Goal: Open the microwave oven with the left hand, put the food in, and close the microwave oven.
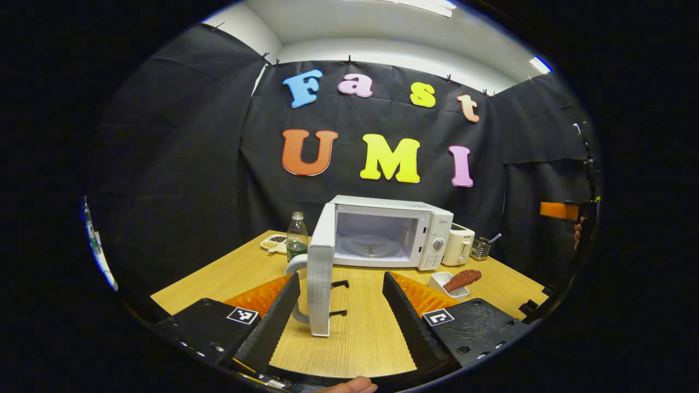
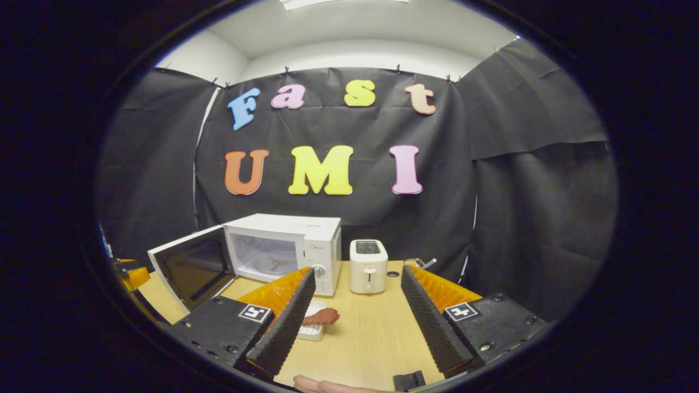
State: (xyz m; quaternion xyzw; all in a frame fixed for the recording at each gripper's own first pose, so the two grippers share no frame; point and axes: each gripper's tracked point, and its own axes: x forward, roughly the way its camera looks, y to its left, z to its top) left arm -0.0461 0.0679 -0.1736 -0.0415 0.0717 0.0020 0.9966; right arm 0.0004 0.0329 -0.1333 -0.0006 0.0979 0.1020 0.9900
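Your left gripper (image 1: 341,297) hangs low over the table (image 1: 355,338) with its jaws spread wide and nothing between the pads; the edge of the open microwave door (image 1: 319,273) stands upright in the gap, touching neither finger. Behind it the microwave oven (image 1: 390,232) shows its bare cavity and turntable. Food (image 1: 461,279), a reddish-brown piece, lies in a small white tray (image 1: 439,283) just right of your right finger, near the table's front edge. A bottle (image 1: 296,236) stands left of the door, a toaster (image 1: 457,244) just right of the oven. Your right gripper (image 2: 355,303) is likewise released, with bare wood between its fingers, and the tray sits beside its left finger.
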